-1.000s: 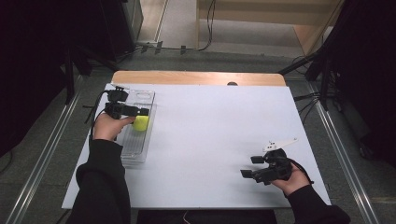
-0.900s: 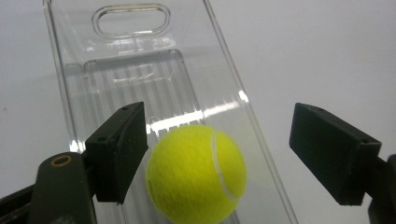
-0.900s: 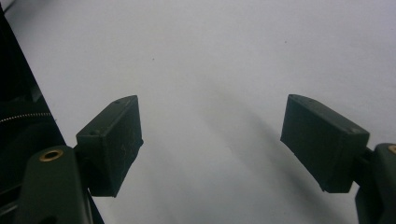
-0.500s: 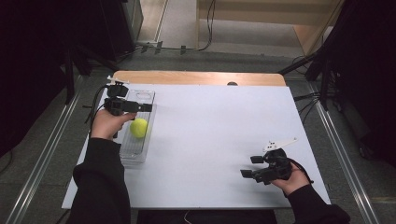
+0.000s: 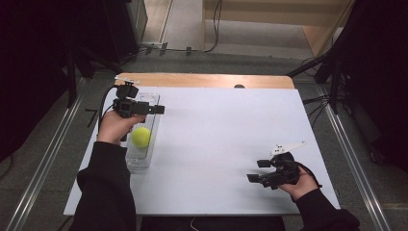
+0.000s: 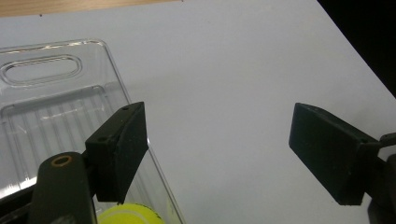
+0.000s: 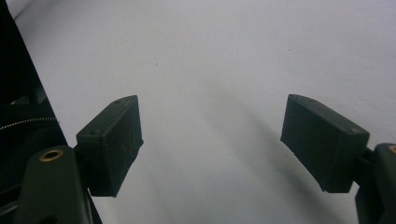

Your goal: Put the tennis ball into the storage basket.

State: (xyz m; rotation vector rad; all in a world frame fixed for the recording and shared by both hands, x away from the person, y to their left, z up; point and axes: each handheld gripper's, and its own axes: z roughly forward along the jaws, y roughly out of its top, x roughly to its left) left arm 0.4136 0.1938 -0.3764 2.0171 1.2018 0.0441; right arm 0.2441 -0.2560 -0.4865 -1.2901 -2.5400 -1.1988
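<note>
black sleeves [image 5: 103,192], black hand-held grippers, seemingly brass screws.

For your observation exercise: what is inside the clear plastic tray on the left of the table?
A yellow tennis ball lies in the clear tray, toward its near half. The person's left hand and gripper cover part of the tray, so that part cannot be checked.

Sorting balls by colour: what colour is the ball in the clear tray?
Yellow-green, like a tennis ball; it lies in the clear tray, best seen in the high view.
</note>
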